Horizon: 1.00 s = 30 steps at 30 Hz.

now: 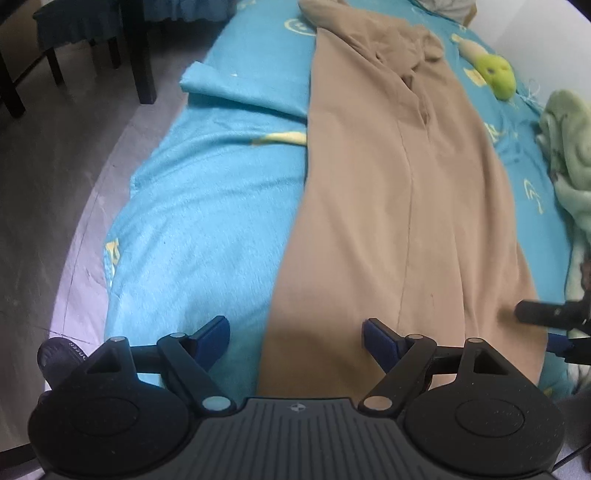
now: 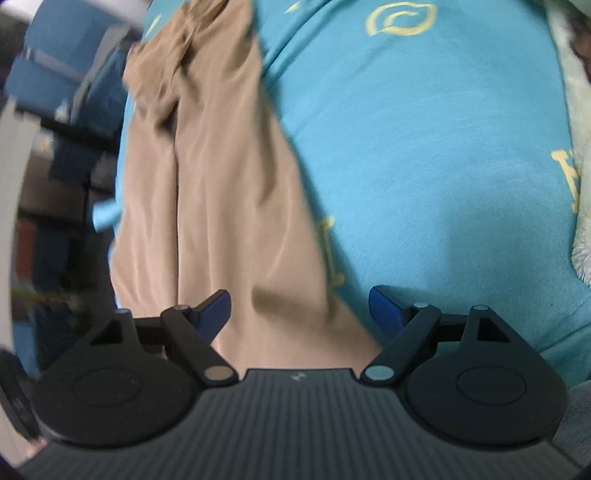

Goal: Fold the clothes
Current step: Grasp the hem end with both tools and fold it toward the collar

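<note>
Plainly, two gaping tongs, left tongs (image 1: 297, 338) and right tongs (image 2: 299, 312), over one tan garment (image 1: 402, 206).

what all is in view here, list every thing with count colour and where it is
tan garment: one, tan, laid lengthwise along the middle of the bed, far end bunched
bedsheet: one, turquoise with yellow prints, covering the bed under the garment
plush toy: one, yellow-green, on the sheet at the far right
green cloth: one, pale green, crumpled at the bed's right edge
chair: one, dark legs with a dark cover, on the grey floor at far left
left gripper: one, black with blue pads, open over the garment's near end
right gripper: one, black with blue pads, open over the garment's near right edge
</note>
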Motion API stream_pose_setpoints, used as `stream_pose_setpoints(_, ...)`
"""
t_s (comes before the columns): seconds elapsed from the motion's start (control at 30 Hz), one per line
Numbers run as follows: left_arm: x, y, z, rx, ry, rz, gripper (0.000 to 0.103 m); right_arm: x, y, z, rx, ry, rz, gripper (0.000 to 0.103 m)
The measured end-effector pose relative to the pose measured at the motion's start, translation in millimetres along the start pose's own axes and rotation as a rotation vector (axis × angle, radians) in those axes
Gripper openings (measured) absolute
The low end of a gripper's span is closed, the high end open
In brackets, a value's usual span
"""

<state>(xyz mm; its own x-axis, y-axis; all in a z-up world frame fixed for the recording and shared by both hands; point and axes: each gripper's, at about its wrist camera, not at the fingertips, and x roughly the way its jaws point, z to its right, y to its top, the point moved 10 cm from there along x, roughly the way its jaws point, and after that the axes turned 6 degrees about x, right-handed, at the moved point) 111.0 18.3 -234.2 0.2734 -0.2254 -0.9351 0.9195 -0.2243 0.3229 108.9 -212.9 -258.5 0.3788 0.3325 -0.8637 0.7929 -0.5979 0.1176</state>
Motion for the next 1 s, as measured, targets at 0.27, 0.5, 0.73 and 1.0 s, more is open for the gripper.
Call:
stream_pose_setpoints(0.27, -13, -30, 24, 0.104, -0.068, -0.106, 0.011, 0, -43, -21, -0.252, -0.106, -0.079, 0.034)
stream_pose_setpoints(0.5, -62, -22, 28, 0.013, -0.181, 0.046, 0.003, -51, -37, -21, -0.192, 0.016, 0.040, 0.009)
stream_pose_setpoints(0.73, -164, 8, 32, -0.098, -0.325, 0.316, 0.002, -133, -24, -62, -0.182, 0.190, 0.192, 0.009)
stream_pose_setpoints(1.0, -246, -4, 40, -0.117, -0.375, 0.458, 0.001, -194, -34, -81, -0.244, 0.281, 0.292, 0.009)
